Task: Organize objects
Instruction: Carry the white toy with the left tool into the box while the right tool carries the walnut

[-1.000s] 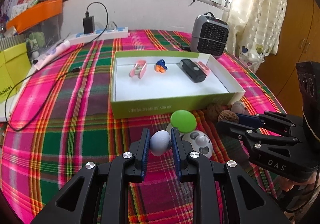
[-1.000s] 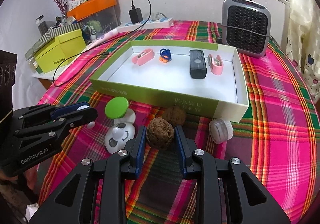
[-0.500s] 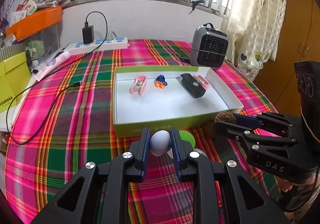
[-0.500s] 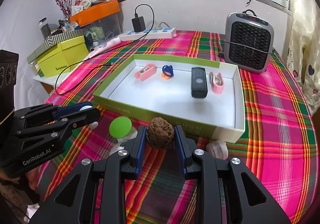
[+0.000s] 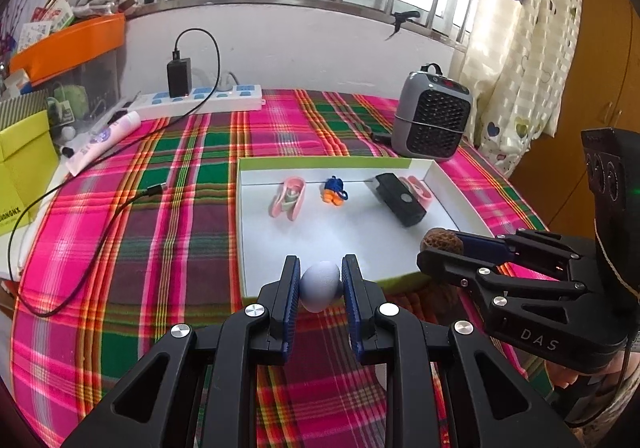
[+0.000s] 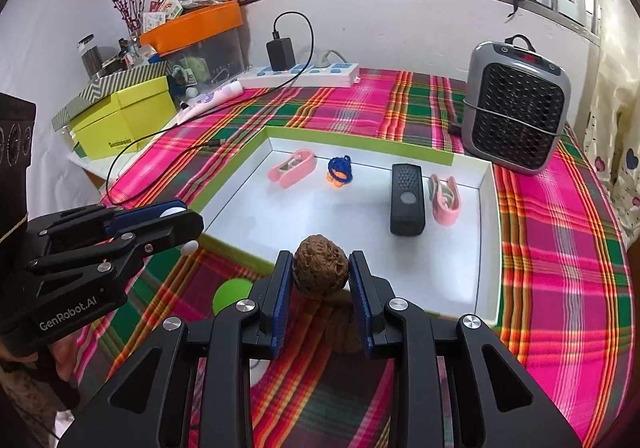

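My left gripper [image 5: 319, 272] is shut on a pale grey-blue egg [image 5: 319, 285], held above the near rim of the white, green-edged box [image 5: 256, 167]. My right gripper [image 6: 320, 268] is shut on a brown wrinkled walnut [image 6: 320, 272], lifted over the box's near edge [image 6: 232, 246]. In the left wrist view the right gripper [image 5: 436, 248] shows at the right with the walnut [image 5: 440, 240] at its tip. The left gripper [image 6: 180, 217] appears at the left of the right wrist view. Inside the box lie two pink clips [image 6: 294, 167] [image 6: 444, 199], a blue-orange toy [image 6: 339, 171] and a black remote [image 6: 407, 197].
A second walnut [image 6: 344, 328] and a green round lid [image 6: 232, 294] lie on the plaid cloth [image 6: 560, 248] before the box. A grey heater [image 6: 516, 111] stands behind the box at right. A power strip [image 6: 304, 73], black cable [image 5: 80, 248] and yellow box [image 6: 128, 119] sit at left.
Both grippers have risen and moved forward toward the box, each still holding its object. The items left on the cloth have dropped below the fingers in view.
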`<state>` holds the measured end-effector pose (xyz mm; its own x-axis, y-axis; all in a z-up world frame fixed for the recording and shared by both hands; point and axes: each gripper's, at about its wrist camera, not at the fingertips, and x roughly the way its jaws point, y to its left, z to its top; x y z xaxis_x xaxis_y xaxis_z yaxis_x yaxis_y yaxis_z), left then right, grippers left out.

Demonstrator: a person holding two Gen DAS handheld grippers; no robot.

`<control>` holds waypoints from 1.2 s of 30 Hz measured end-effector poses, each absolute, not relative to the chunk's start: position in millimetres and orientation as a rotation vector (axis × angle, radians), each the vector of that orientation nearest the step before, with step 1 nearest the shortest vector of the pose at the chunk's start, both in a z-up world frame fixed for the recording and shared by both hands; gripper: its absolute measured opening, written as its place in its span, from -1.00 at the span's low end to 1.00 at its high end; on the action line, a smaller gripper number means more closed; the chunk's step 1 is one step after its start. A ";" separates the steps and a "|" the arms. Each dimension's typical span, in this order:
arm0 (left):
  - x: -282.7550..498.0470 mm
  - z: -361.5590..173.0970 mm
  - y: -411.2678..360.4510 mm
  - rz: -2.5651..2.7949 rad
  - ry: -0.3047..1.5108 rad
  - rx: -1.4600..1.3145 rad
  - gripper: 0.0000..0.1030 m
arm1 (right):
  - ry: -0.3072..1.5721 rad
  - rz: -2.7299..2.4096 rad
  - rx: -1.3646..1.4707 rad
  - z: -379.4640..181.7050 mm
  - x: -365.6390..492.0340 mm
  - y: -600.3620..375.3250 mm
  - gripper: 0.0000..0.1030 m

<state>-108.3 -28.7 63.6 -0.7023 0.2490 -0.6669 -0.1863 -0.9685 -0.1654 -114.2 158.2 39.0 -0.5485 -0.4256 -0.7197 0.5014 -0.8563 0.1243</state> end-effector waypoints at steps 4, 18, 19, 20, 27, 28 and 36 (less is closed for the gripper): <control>-117.5 62.0 -28.4 2.693 -0.129 -1.080 -0.62 | 0.143 -2.370 1.072 38.6 -122.7 153.0 -0.43; -146.0 47.3 -31.5 2.689 -0.154 -1.140 -0.62 | 0.186 -2.338 1.108 31.5 -160.4 135.0 -0.43; -147.4 46.1 -31.3 2.688 -0.155 -1.144 -0.62 | 0.187 -2.333 1.112 30.9 -162.9 133.8 -0.43; -149.1 45.0 -31.6 2.689 -0.157 -1.149 -0.62 | 0.187 -2.328 1.118 29.9 -165.9 132.5 -0.43; -158.5 36.0 -31.6 2.676 -0.163 -1.187 -0.62 | 0.202 -2.304 1.142 24.2 -179.5 125.0 -0.43; -159.2 35.2 -31.7 2.676 -0.163 -1.188 -0.62 | 0.206 -2.300 1.145 23.0 -181.0 124.1 -0.43; -168.0 30.8 -28.9 2.668 -0.139 -1.210 -0.62 | 0.203 -2.269 1.179 13.7 -192.6 118.4 -0.43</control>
